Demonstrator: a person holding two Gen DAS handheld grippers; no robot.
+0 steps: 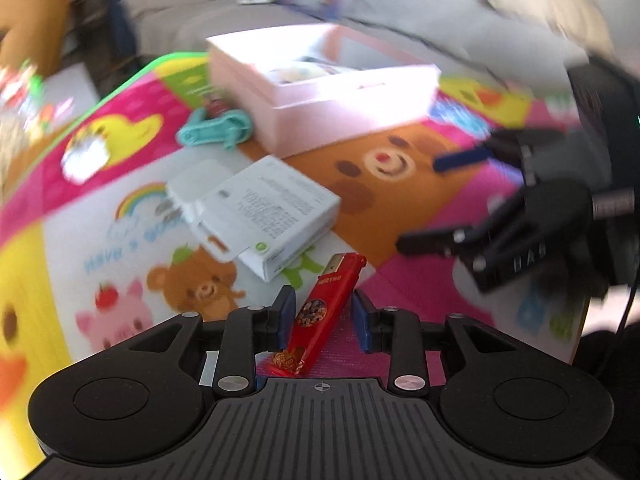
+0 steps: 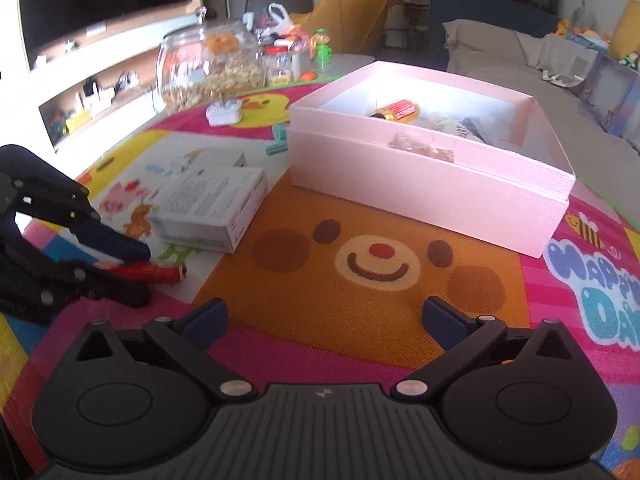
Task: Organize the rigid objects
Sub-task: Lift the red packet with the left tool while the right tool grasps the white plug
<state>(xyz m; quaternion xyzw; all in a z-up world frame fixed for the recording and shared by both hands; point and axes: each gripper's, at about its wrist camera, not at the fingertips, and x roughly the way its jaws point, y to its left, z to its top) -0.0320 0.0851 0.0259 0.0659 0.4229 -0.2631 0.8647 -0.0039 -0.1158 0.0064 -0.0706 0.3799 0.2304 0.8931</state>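
A red lighter (image 1: 320, 312) lies slanted between the pads of my left gripper (image 1: 324, 312); the jaws stand partly apart around it, the left pad touching it and the right pad apart. It shows in the right wrist view (image 2: 154, 272) between the left gripper's fingers (image 2: 108, 240). My right gripper (image 2: 324, 316) is wide open and empty above the bear print; it also shows in the left wrist view (image 1: 448, 200). An open pink box (image 2: 420, 188) holds several small items. A white carton (image 2: 212, 208) lies left of it.
A colourful play mat (image 2: 360, 292) covers the table. A white plug adapter (image 2: 224, 114), a teal clip (image 2: 278, 140), a glass jar of nuts (image 2: 208, 68) and small toys stand at the far edge. A grey sofa (image 2: 520, 52) is behind.
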